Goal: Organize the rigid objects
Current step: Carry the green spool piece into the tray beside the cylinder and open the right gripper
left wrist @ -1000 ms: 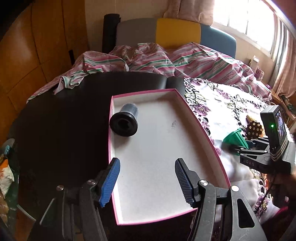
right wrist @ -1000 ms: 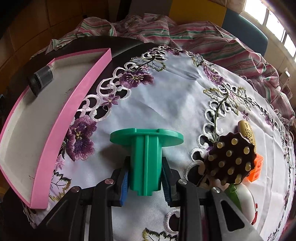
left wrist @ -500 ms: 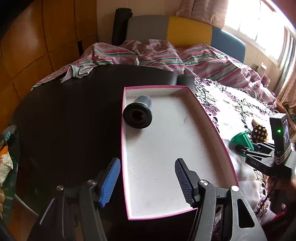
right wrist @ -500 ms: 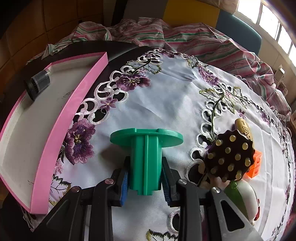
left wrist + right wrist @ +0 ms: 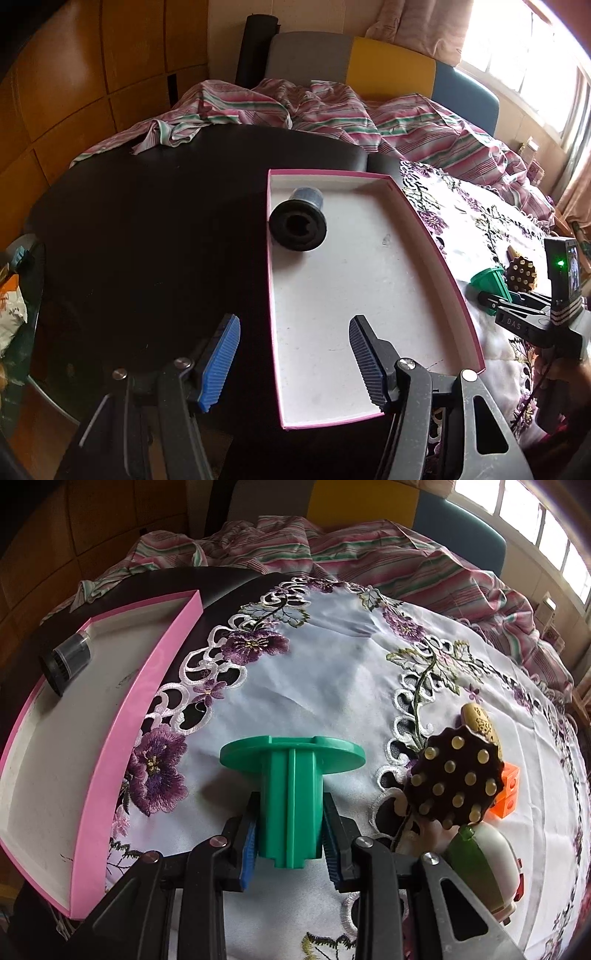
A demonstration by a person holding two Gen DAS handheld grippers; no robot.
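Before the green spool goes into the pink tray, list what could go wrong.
1. The right gripper clamps only the green spool's lower stem; its wide flange could catch the pink tray's wall.
2. The black cylinder lies on its side in the tray and may roll if bumped.
3. The studded brown piece sits close beside the spool and could be knocked.

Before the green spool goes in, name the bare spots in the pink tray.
The pink tray is bare except its far left corner, where the black cylinder lies. The near half by the left gripper is clear. The pile beside the right gripper is crowded.
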